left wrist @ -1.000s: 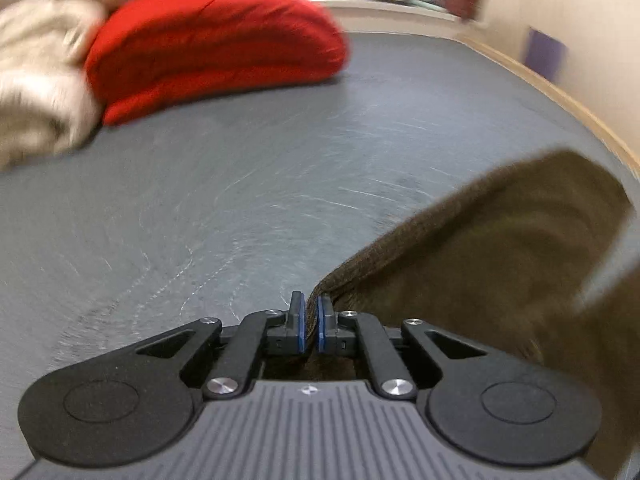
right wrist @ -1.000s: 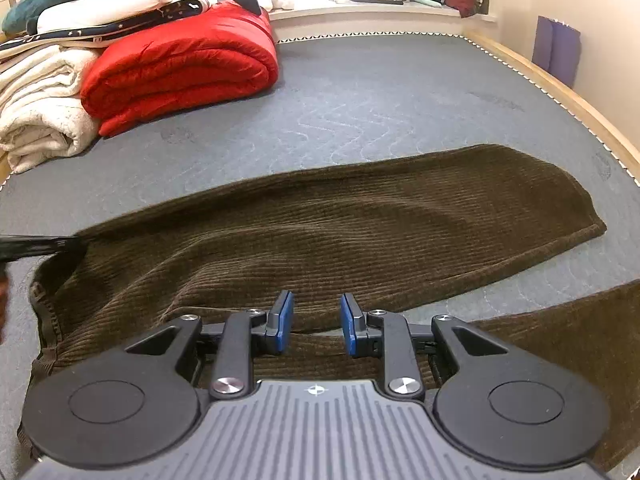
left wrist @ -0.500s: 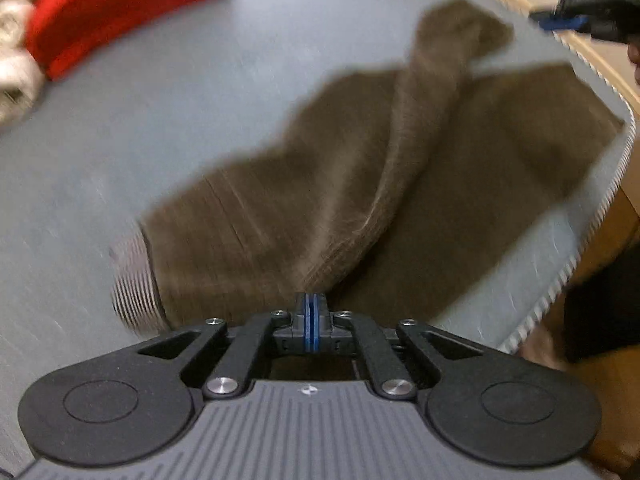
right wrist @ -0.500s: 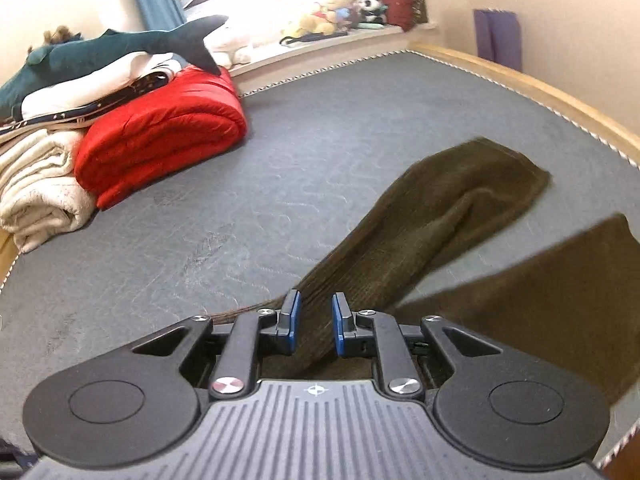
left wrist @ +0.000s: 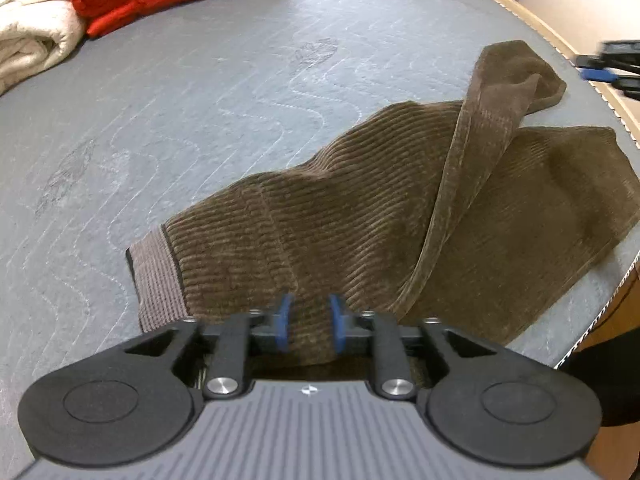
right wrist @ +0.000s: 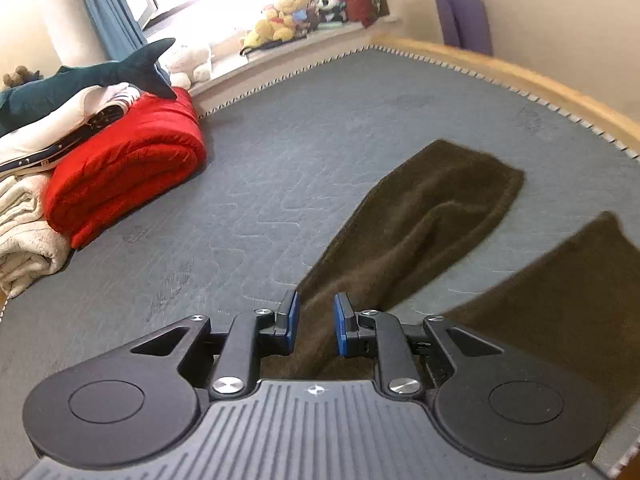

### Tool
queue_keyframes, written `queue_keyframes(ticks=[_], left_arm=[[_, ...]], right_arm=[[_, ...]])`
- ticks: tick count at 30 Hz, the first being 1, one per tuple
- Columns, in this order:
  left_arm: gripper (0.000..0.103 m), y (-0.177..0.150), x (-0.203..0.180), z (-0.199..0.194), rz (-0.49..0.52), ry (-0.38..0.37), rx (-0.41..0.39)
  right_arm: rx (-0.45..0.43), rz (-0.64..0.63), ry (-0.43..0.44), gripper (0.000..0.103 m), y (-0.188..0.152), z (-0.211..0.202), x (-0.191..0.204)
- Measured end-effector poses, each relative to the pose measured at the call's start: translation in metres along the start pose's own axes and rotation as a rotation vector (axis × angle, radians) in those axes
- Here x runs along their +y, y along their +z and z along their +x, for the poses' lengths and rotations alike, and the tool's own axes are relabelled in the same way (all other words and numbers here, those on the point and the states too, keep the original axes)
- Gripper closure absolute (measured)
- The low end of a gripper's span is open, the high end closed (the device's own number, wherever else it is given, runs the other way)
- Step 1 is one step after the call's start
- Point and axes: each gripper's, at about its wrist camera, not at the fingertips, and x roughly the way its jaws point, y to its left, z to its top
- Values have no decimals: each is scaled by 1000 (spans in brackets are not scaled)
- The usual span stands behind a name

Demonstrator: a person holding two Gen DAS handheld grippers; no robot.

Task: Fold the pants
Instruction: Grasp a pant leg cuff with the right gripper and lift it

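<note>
Brown corduroy pants (left wrist: 360, 216) lie bunched on the grey mattress (left wrist: 180, 100), the ribbed waistband (left wrist: 156, 276) at the left and one leg (left wrist: 492, 120) twisted up over the rest. My left gripper (left wrist: 310, 324) hangs low over the waist end. Its jaws are opening, with cloth lying between the blue pads (left wrist: 284, 322) but not pinched. In the right wrist view my right gripper (right wrist: 316, 326) hovers over a pant leg (right wrist: 432, 208). Its jaws are opening too, with cloth seen in the gap and no pinch. The other leg (right wrist: 560, 304) lies to its right. That gripper (left wrist: 608, 68) shows blurred beyond the leg's hem.
A folded red quilt (right wrist: 124, 176) and cream blankets (right wrist: 24, 240) are stacked at the far left, with a plush shark (right wrist: 80, 84) on top. Stuffed toys (right wrist: 288, 16) line the windowsill. A wooden bed edge (right wrist: 520, 76) runs along the right. A dark sleeve (left wrist: 604, 380) sits at the mattress corner.
The left gripper was shut on the pants' edge and dragged it across the mattress; now its jaws have parted and the cloth lies slack. The right gripper swung away, rolled, and widened slightly.
</note>
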Motion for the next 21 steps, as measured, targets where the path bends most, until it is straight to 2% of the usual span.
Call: queue_keyframes(ticks=[2, 4, 8, 11, 16, 18, 20, 21], left_arm=[[67, 0, 2, -2, -1, -2, -8], [67, 3, 9, 7, -11, 0, 2], [67, 11, 17, 18, -38, 19, 24], [67, 16, 20, 25, -55, 19, 32], [67, 28, 18, 30, -46, 10, 31], [67, 32, 18, 31, -44, -1, 22], [67, 35, 19, 30, -43, 1, 16], [67, 35, 20, 29, -44, 8, 11]], right_arm=[[28, 12, 12, 66, -2, 34, 4], [73, 20, 0, 65, -2, 68, 10], [99, -11, -42, 65, 0, 126, 30], [150, -43, -85, 62, -7, 168, 40], [172, -73, -155, 61, -19, 210, 52], [158, -118, -193, 64, -22, 214, 58], [153, -188, -257, 90, -26, 214, 65], [142, -208, -265, 94, -25, 210, 65]])
